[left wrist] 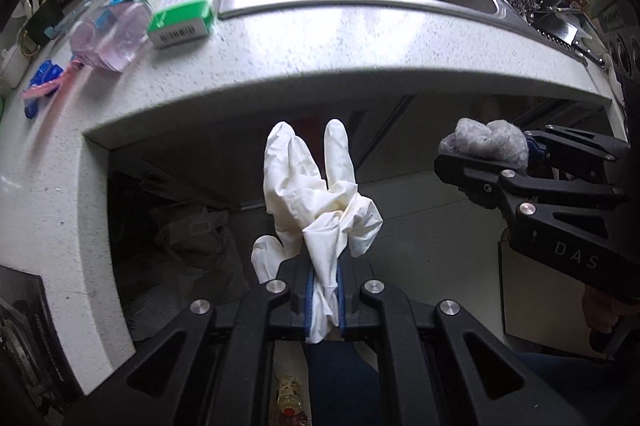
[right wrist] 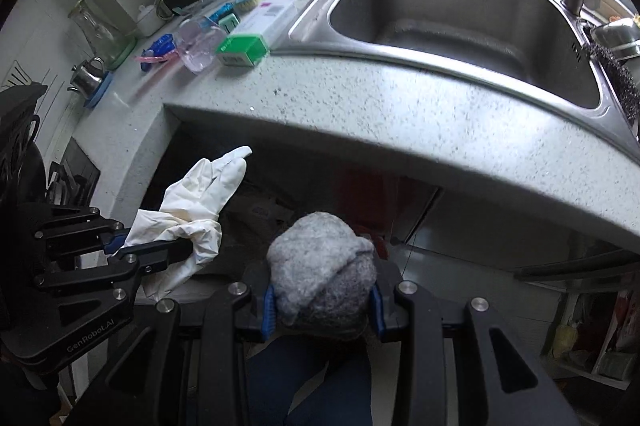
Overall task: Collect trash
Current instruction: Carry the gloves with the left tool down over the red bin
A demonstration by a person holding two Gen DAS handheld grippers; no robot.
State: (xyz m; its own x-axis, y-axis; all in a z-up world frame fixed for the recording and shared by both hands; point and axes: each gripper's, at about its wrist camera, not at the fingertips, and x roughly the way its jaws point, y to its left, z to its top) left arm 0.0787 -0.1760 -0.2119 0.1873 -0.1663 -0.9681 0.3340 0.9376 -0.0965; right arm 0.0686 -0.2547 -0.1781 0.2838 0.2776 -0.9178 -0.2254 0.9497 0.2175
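Both grippers carry trash below the counter edge

The left gripper (left wrist: pixel 322 300) is clenched on a white glove (left wrist: pixel 316 194); the right gripper (right wrist: pixel 323 306) grasps a grey wad (right wrist: pixel 320 266). Only the left view shows a bottle (left wrist: pixel 289 396) on the floor; only the right view shows a glass jar (right wrist: pixel 98 34) and kettle (right wrist: pixel 86 76) beside the sink (right wrist: pixel 472 18)

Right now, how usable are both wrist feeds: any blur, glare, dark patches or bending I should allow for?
Left wrist: the white glove is sharp; the pink items at the left edge are smeared; glare washes out the countertop; under the counter is dim. Right wrist: the grey wad is sharp; fisheye bends the counter edge into an arc; the corners are black.
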